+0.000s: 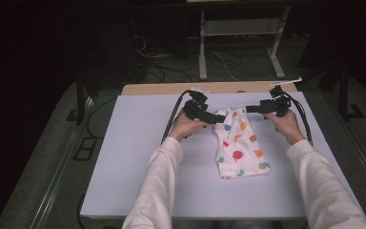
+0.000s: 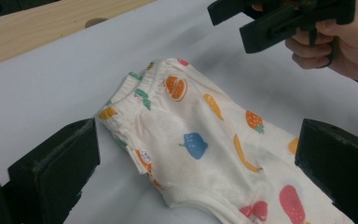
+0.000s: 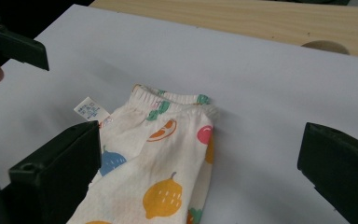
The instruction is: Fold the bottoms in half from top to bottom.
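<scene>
- A pale grey sheet is covering the table (image 1: 138,157), with a strip of bare wood (image 1: 171,88) showing along its far edge and a dark room lying beyond.
- The folded fruit-print shorts (image 1: 239,143) are lying flat between the two hand-held grippers, waistband end nearest them, long axis running back toward the person.
- The left hand-held gripper (image 1: 218,118) is hovering with jaws spread wide and nothing between them; the waistband corner (image 2: 135,91) is lying just ahead of it and slightly below.
- The right hand-held gripper (image 1: 249,109) is likewise standing open and empty, pointing in at the waistband's other end (image 3: 205,100).
- Judging by this, both are about equally near; the left looks slightly closer, almost touching the cloth.
</scene>
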`<action>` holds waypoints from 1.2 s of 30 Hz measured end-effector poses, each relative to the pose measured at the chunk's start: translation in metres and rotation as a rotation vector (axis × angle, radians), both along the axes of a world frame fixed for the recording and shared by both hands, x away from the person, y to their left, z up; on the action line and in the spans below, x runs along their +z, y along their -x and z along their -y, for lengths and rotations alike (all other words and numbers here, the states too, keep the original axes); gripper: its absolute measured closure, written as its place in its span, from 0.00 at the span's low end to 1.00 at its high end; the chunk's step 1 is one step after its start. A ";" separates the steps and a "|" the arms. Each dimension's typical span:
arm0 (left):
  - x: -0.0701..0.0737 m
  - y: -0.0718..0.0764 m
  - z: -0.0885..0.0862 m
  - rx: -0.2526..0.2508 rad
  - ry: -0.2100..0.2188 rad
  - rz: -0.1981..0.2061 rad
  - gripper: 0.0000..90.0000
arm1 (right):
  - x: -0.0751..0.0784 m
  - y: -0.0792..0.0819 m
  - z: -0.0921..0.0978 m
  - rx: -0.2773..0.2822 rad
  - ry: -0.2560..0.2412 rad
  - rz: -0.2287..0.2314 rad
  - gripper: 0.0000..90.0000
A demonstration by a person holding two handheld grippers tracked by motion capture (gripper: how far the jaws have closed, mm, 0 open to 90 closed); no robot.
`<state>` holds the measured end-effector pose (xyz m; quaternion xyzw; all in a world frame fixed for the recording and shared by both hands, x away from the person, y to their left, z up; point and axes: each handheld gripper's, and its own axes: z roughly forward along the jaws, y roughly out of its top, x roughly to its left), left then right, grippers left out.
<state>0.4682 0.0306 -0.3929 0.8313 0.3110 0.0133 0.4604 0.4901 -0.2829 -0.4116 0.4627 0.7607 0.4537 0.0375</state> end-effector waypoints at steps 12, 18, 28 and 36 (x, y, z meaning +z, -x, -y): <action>-0.022 -0.013 0.004 0.039 0.012 -0.024 0.00 | -0.017 -0.008 -0.009 -0.001 -0.023 -0.047 0.00; -0.032 -0.021 0.000 0.082 0.055 -0.057 0.00 | -0.029 -0.013 -0.010 -0.012 -0.043 -0.082 0.04; -0.048 -0.026 0.002 0.105 0.053 -0.138 0.00 | -0.037 -0.017 -0.017 -0.071 -0.029 -0.119 0.34; -0.055 -0.027 0.005 0.088 0.065 -0.165 0.13 | -0.042 -0.017 -0.022 -0.057 0.013 -0.140 0.49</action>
